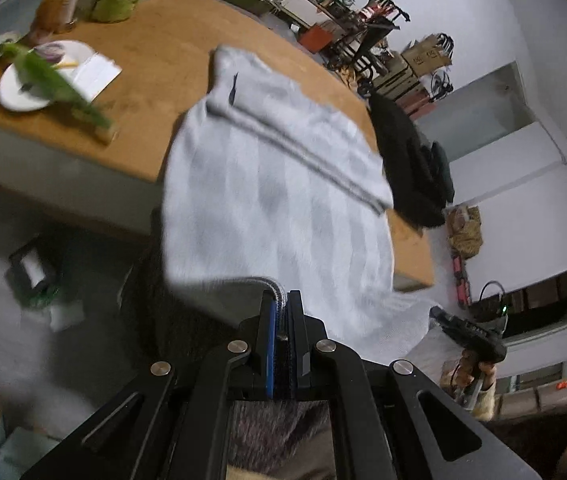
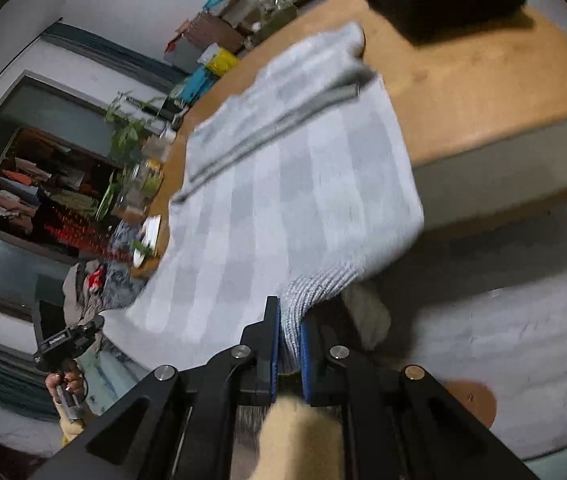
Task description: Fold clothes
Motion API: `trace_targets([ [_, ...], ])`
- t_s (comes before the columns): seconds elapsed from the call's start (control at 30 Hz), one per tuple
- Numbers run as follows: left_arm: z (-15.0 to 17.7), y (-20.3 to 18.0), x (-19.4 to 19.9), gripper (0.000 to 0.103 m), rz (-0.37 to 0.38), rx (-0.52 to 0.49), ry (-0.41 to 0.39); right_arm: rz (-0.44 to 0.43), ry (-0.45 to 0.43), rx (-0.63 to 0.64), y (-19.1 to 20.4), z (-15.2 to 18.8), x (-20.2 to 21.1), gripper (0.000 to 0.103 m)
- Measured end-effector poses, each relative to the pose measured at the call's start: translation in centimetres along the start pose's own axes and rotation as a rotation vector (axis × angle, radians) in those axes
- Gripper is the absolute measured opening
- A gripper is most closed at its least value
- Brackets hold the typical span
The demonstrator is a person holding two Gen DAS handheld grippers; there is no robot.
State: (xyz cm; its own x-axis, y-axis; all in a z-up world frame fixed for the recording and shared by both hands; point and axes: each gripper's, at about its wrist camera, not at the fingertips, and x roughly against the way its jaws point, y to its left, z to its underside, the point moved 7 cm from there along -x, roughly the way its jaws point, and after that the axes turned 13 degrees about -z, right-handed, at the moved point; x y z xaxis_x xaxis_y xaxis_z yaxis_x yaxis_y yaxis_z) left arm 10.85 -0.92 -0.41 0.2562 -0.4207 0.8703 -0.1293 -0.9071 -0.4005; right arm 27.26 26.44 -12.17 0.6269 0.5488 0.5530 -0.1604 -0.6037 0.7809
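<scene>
We hold the pale grey striped knitted garment [image 1: 279, 184] by its ribbed hem, one corner in each pair of tongs. The left tongs [image 1: 281, 312] are clenched on the ribbed edge at one corner; the right tongs [image 2: 289, 328] are clenched on the ribbed band at the other. From both grips the garment runs straight away from us, its long axis pointing across the orange-brown wooden desk [image 1: 155, 52]. The far part, with a folded band across it, rests on the desk, while the near part hangs off the edge toward us. A black bundle of cloth [image 1: 411, 160] lies just beside it. Both hands are about equally near, so we judge any fold would carry the hem forward along that axis, both sides together.
</scene>
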Motion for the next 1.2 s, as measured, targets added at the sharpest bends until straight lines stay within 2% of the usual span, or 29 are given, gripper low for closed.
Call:
trace_targets([
  [0.1, -4.5, 0.9, -2.4, 0.005, -0.034, 0.062, 0.031, 0.000, -0.047, 0.001, 0.0, -3.9, -0.5, 0.009],
  [0.27, -11.3, 2.9, -8.2, 0.005, -0.049, 0.189, 0.111, -0.001, -0.110, -0.059, -2.1, -10.0, -2.2, 0.009],
  [0.4, -13.9, 3.4, -12.3, 0.005, -0.092, 0.230, 0.173, 0.037, -0.099, -0.111, -4.2, -14.0, -5.6, 0.009],
  [0.57, -16.1, 4.0, -16.1, 0.005, -0.118, 0.279, 0.242, 0.098, -0.062, -0.147, -6.9, -17.2, -9.1, 0.010],
  [0.77, -18.3, 3.9, -18.0, 0.005, -0.122, 0.317, 0.264, 0.112, -0.044, -0.198, -9.4, -18.8, -11.6, 0.010],
  [0.93, -19.9, 4.2, -18.8, 0.005, -0.150, 0.333, 0.264, 0.092, -0.064, -0.238, -10.5, -19.6, -11.2, 0.011],
  [0.97, -19.9, 4.3, -19.0, 0.005, -0.162, 0.336, 0.267, 0.092, -0.072, -0.250, -10.7, -19.8, -11.0, 0.018],
  [1.07, -19.7, 4.9, -19.0, 0.006, -0.205, 0.346, 0.278, 0.168, -0.139, -0.228, -11.1, -20.8, -9.4, 0.051],
  [1.13, -19.6, 5.1, -18.3, 0.011, -0.236, 0.337, 0.264, 0.191, -0.168, -0.156, -10.1, -21.2, -7.8, 0.051],
  [1.2, -20.3, 5.1, -16.1, 0.033, -0.360, 0.268, 0.177, 0.203, -0.178, -0.026, -7.9, -20.8, -6.7, 0.050],
])
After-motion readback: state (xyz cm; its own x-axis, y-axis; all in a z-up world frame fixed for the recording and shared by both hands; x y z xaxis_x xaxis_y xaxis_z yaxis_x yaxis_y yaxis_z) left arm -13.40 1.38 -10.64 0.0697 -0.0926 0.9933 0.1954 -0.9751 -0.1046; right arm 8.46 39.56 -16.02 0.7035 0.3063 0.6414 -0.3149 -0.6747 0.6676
